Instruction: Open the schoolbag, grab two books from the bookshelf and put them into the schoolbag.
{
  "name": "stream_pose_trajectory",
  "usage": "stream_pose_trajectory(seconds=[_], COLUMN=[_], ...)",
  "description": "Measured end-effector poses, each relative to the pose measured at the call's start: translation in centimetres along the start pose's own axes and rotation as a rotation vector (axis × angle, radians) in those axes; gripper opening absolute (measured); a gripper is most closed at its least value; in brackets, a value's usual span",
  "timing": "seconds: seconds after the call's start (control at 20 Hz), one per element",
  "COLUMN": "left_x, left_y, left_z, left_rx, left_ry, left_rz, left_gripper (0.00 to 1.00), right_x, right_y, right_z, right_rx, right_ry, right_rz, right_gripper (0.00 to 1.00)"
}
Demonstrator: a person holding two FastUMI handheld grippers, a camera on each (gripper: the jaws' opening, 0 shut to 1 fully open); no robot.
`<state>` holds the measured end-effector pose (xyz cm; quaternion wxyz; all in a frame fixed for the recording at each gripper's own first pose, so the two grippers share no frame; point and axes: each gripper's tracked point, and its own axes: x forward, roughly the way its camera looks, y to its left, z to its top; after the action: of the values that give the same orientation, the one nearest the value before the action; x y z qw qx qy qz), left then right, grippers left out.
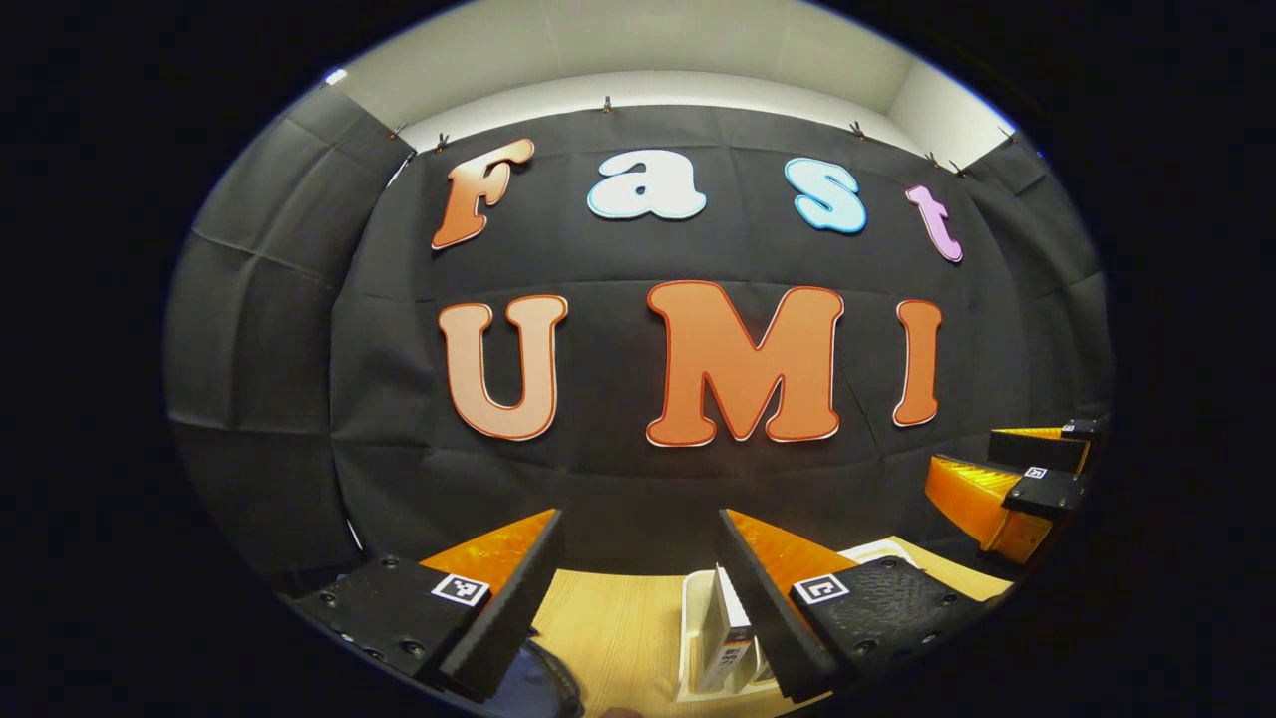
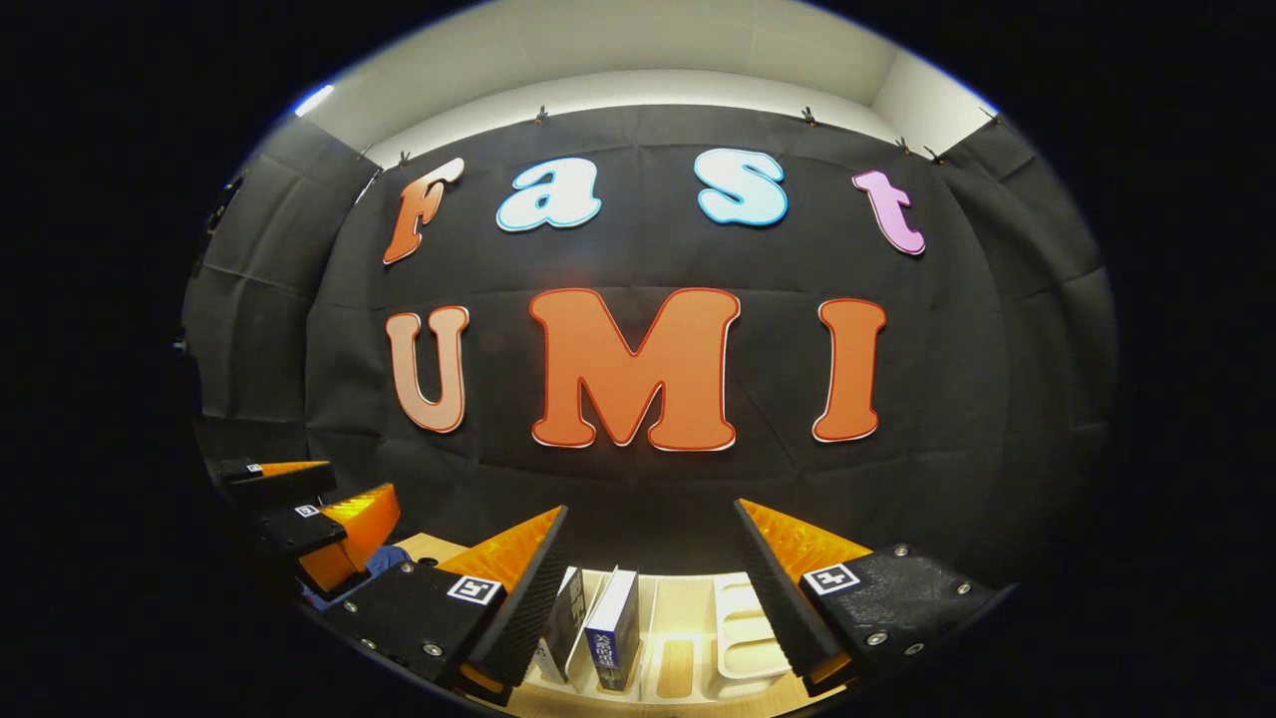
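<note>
In the left gripper view my left gripper [image 1: 638, 529] is open, held high above the wooden table [image 1: 623, 623]. Below it a dark blue schoolbag [image 1: 538, 688] peeks in at the bottom edge, and a book [image 1: 728, 638] stands in the white bookshelf [image 1: 693, 623]. My right gripper [image 1: 1037, 474] shows at the far right of that view. In the right gripper view my right gripper [image 2: 653, 524] is open above the white bookshelf [image 2: 743, 623], where two books [image 2: 613, 628] stand upright. The left gripper [image 2: 309, 504] appears at the lower left, over a bit of the blue bag [image 2: 384, 560].
The black cloth booth wall [image 1: 638, 479] rises right behind the table. The shelf's empty slots [image 2: 743, 608] lie to the right of the books.
</note>
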<state>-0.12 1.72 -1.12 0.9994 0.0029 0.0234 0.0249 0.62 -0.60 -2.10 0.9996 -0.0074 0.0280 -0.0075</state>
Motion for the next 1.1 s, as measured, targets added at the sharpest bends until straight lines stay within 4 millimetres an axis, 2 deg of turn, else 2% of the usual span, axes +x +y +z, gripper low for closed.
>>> stream_pose_trajectory(seconds=[0.5,0.85,1.0,1.1], left_x=[-0.8,-1.0,-1.4,-1.7], left_y=[1.0,1.0,2.0,2.7], left_z=[1.2,1.0,1.2,0.1], left_rx=[0.010,0.010,0.027,0.036], left_ry=[-0.048,-0.047,-0.058,-0.036], left_rz=[0.024,0.017,0.037,0.042], left_gripper=[0.95,0.95,0.95,0.94], right_x=[-0.2,-0.4,-0.4,-0.4], right_y=[-0.3,0.1,0.1,0.4], right_z=[-0.1,-0.6,-0.8,-1.3], right_rx=[-0.014,-0.008,0.001,0.007], right_ry=[-0.002,0.009,0.010,0.021], right_rz=[-0.011,0.006,0.001,0.005], right_gripper=[0.94,0.94,0.94,0.94])
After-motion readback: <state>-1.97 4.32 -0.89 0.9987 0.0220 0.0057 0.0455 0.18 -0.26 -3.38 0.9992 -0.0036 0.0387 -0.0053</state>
